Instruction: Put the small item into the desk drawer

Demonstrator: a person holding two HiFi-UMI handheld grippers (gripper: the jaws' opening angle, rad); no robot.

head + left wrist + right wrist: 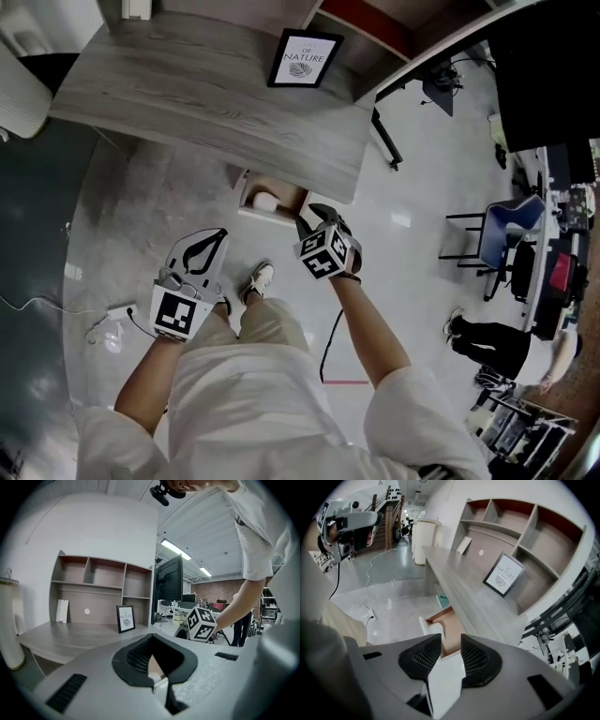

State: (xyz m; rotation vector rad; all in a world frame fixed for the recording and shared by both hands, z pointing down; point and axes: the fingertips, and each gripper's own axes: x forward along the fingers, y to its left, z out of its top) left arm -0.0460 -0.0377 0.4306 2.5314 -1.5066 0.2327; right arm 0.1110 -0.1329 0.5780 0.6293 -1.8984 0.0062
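Note:
Under the front edge of the grey desk (187,94) the drawer (287,201) stands pulled out. A small white item (265,200) lies inside it at the left end. My right gripper (315,217) hovers just to the right of the drawer, angled steeply down. Its jaws are open with nothing between them. In the right gripper view the drawer (452,631) and the white item (434,630) show through and above the gap of the right gripper (451,639). My left gripper (222,232) is lower left of the drawer. The left gripper (151,636) has its tips meeting and holds nothing I can see.
A framed print (305,58) stands on the desk against the shelf unit (103,590). A tall white cylinder (9,620) stands at the desk's left end. A power strip and cable (108,323) lie on the floor at the left. My shoe (260,279) is below the drawer. A chair (506,230) stands far right.

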